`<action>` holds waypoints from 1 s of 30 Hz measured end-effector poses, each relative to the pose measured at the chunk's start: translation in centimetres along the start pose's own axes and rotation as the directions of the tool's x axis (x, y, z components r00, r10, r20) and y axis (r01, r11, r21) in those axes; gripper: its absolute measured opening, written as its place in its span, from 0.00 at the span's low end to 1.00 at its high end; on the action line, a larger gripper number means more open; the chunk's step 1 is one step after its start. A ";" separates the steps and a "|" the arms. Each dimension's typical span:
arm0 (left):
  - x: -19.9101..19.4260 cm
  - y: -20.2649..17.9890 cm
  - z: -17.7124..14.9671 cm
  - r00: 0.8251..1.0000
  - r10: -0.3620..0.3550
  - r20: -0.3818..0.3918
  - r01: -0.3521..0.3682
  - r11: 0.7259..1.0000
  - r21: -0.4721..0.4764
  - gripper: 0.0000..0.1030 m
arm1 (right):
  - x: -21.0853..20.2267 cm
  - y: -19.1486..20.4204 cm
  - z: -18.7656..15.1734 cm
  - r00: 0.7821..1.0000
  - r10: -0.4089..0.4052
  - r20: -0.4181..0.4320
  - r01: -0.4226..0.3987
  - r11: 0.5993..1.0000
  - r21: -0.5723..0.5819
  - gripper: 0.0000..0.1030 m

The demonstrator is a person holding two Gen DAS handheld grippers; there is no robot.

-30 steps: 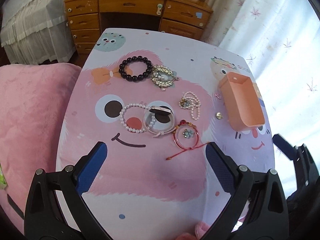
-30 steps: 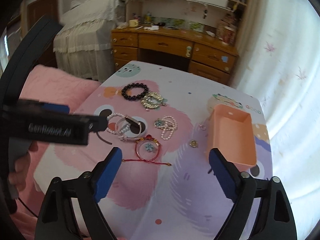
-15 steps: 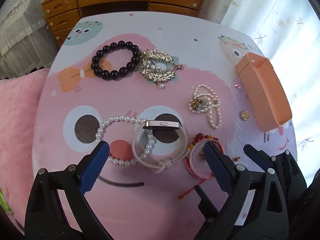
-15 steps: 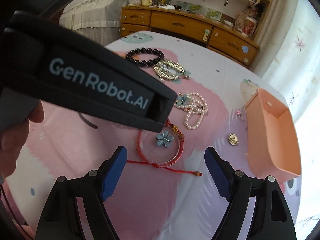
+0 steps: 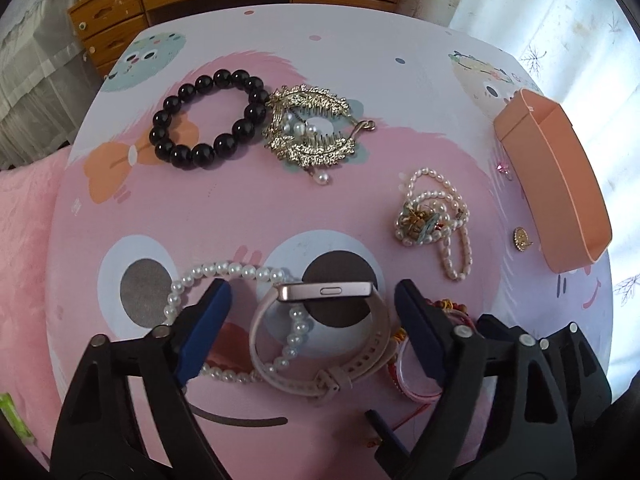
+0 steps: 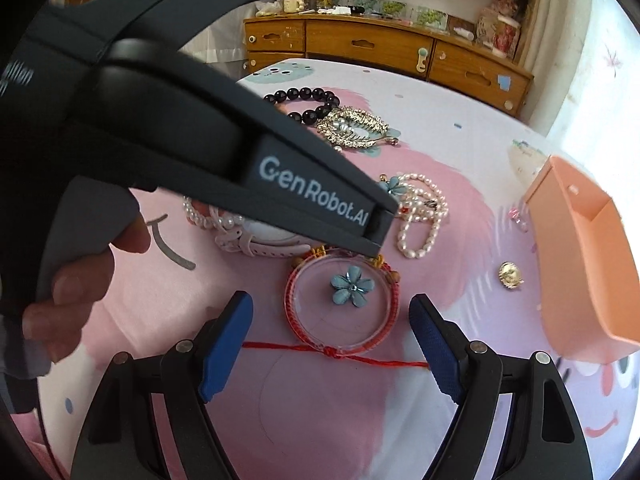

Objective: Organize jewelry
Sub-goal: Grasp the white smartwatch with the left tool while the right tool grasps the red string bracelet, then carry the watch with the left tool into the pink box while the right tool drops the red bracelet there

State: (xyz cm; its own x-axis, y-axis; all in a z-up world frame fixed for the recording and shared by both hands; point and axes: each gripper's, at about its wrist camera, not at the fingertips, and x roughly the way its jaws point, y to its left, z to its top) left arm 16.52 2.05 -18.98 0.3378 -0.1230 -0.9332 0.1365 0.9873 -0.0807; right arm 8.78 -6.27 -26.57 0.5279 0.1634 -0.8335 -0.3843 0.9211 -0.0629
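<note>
My left gripper (image 5: 312, 300) is open, its blue pads on either side of a pink-strapped watch (image 5: 320, 332) that lies across a white pearl bracelet (image 5: 224, 272). My right gripper (image 6: 330, 312) is open just in front of a red string bracelet (image 6: 340, 344) with a blue flower (image 6: 352, 286) lying inside it. The body of the left gripper (image 6: 200, 140) crosses the right wrist view and hides part of the watch (image 6: 256, 242). An orange tray (image 5: 560, 184) stands at the table's right edge and also shows in the right wrist view (image 6: 588, 264).
On the pink cartoon tabletop (image 5: 200, 208) lie a black bead bracelet (image 5: 208, 120), a gold hair comb (image 5: 312, 128), a tangled pearl necklace (image 5: 436, 216), a small gold stud (image 5: 520, 238) and a tiny pink gem (image 5: 502, 167). A wooden dresser (image 6: 384, 48) stands behind.
Both grippers moved forward and down. The left now brackets the watch; the right has closed in on the red bracelet. Neither has closed on anything.
</note>
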 end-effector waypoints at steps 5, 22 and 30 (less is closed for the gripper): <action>-0.6 -0.3 -0.3 1.000 -0.010 0.009 0.010 0.999 0.032 0.57 | 1.4 -0.8 0.4 1.000 0.000 0.010 0.000 1.000 -0.016 0.57; -5.7 3.0 -0.4 0.982 -0.176 0.072 0.176 0.984 0.003 0.51 | -0.1 -2.6 3.8 0.996 -0.079 0.028 0.077 0.994 0.077 0.56; -8.9 2.9 -1.1 0.965 -0.235 0.113 0.231 0.972 0.050 0.51 | -6.9 -1.3 5.1 0.992 -0.075 0.102 0.059 0.987 0.151 0.56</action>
State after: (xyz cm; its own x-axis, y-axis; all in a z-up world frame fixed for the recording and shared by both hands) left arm 12.87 6.08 -11.27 0.3992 -0.3622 -0.8423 0.2570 0.9260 -0.2764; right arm 9.54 -6.78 -17.94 0.6293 0.1293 -0.7663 -0.2337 0.9719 -0.0279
